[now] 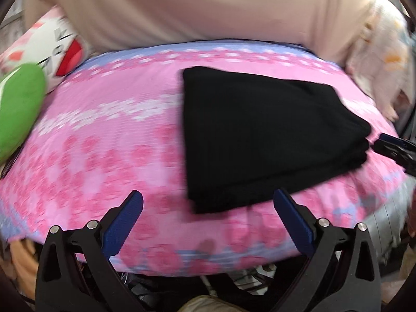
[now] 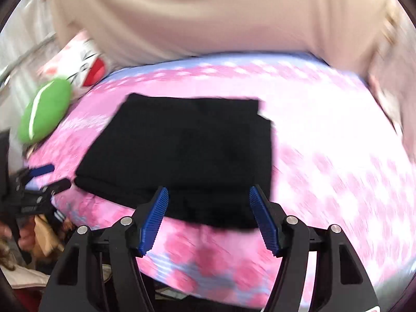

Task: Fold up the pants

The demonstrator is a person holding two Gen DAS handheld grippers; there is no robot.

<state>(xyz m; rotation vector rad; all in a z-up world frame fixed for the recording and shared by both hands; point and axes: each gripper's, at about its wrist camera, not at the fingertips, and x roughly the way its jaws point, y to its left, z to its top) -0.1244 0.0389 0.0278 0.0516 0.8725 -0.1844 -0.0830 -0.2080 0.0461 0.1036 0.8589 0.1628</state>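
Note:
The black pants point(image 1: 260, 135) lie folded into a flat stack on the pink flowered bed cover point(image 1: 109, 140). In the left wrist view my left gripper point(image 1: 208, 200) is open, its blue pads wide apart, just short of the stack's near corner and holding nothing. In the right wrist view the pants point(image 2: 182, 150) fill the middle, and my right gripper point(image 2: 208, 195) stands open over their near edge, its pads clear of the cloth. The right gripper's tip point(image 1: 390, 145) shows at the stack's right corner, and the left gripper point(image 2: 49, 176) shows at its left corner.
A green cushion point(image 1: 18, 109) and a white and red soft toy point(image 1: 57, 49) sit at the bed's far left. A person in a beige top point(image 1: 195, 7) stands along the far side. Patterned bedding point(image 1: 384, 52) lies at the right. Clutter lies below the bed's near edge.

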